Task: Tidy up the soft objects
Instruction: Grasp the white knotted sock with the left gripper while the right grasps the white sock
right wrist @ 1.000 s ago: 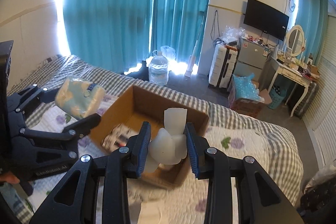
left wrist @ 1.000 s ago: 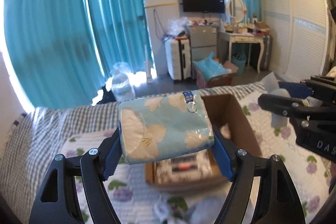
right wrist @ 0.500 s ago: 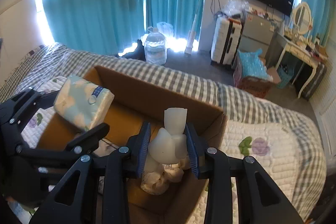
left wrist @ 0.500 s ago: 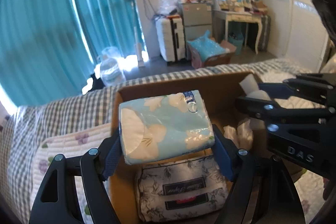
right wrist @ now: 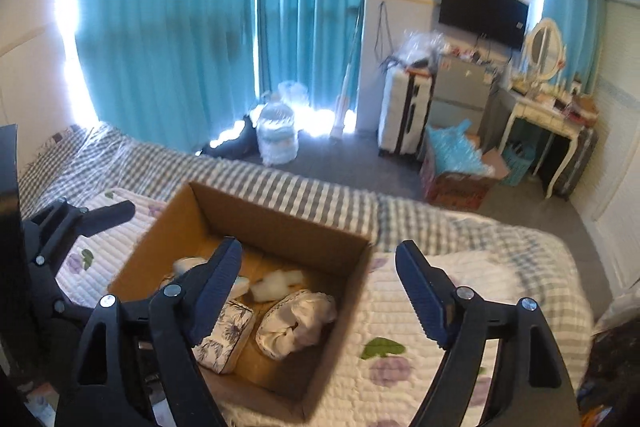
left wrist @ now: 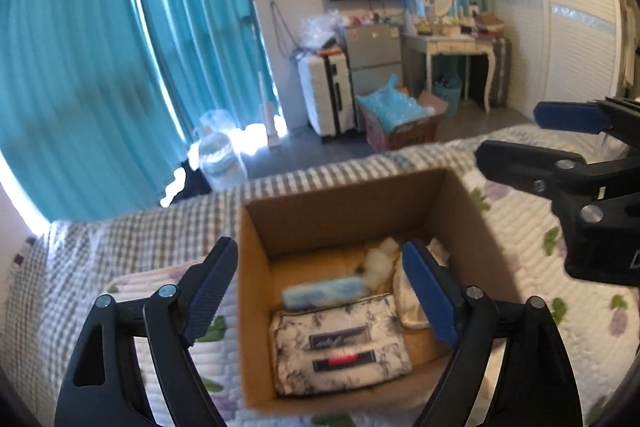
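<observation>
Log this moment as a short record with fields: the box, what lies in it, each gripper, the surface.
container: open cardboard box on the bed
contents: blue floral tissue pack, patterned pouch, white soft lumps, a bundled cloth
left gripper: jaws opening, nothing between them, above the box
right gripper: jaws opening, nothing between them
surface: quilted floral bedspread

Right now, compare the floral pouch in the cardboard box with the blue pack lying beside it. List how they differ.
The floral pouch is white with a dark flower print and two dark label strips; the blue pack is plain pale blue, blurred. The floral pouch is broad and cushion-like; the blue pack is a narrow, slim bar. The floral pouch lies at the near wall of the cardboard box; the blue pack lies just behind it. Both lie flat on the box floor, under no gripper's hold.
</observation>
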The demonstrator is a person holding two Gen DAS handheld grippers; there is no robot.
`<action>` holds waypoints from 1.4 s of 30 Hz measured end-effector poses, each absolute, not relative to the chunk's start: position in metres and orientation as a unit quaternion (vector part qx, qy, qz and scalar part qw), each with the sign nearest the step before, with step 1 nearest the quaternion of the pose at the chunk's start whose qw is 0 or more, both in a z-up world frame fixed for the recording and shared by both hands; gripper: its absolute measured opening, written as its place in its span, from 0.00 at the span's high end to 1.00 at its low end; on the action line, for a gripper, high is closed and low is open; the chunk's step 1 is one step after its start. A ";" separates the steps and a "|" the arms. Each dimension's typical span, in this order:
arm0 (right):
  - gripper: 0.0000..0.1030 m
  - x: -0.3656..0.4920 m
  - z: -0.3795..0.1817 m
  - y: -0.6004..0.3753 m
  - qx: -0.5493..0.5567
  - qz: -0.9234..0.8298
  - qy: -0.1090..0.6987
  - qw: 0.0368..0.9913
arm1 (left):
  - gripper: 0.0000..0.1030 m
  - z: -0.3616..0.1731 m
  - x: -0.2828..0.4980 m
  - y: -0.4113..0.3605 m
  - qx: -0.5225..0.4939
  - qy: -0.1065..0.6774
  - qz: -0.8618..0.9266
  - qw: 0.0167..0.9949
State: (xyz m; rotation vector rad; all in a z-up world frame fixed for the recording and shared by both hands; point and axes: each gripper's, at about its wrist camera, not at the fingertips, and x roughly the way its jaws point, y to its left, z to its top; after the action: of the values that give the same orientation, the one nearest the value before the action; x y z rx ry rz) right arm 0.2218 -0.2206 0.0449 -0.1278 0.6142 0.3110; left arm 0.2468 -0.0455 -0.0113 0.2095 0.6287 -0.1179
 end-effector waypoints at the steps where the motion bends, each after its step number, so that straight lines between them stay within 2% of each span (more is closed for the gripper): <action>1: 0.23 0.211 0.056 -0.223 -0.065 0.148 0.294 0.942 | 0.14 -0.001 0.239 -0.044 0.101 0.301 -0.059 0.946; 9: 0.23 0.126 0.121 -0.237 -0.077 0.144 0.278 0.947 | 0.12 0.064 0.156 -0.023 0.094 0.256 -0.051 0.961; 12: 0.23 0.099 0.124 -0.240 -0.084 0.146 0.282 0.944 | 0.02 0.075 0.125 -0.011 0.089 0.249 -0.046 0.963; 15: 0.23 0.073 0.111 -0.240 -0.091 0.153 0.294 0.939 | 0.01 0.074 0.096 -0.003 0.081 0.240 -0.043 0.966; 21: 0.23 0.042 0.047 -0.230 -0.119 0.155 0.331 0.923 | 0.01 0.040 0.068 0.010 0.061 0.260 -0.032 0.963; 29: 0.23 0.046 -0.033 -0.191 -0.150 0.186 0.369 0.898 | 0.01 -0.039 0.072 0.020 0.059 0.310 -0.022 0.949; 42: 0.23 0.105 -0.083 -0.153 -0.188 0.200 0.381 0.883 | 0.04 -0.120 0.134 0.034 0.021 0.380 -0.021 0.924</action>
State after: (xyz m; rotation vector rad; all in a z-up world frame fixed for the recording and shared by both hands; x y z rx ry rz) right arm 0.1047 -0.1526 -0.0833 -0.3913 0.7936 0.4169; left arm 0.1340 0.0337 -0.1204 0.0434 0.7802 -0.0438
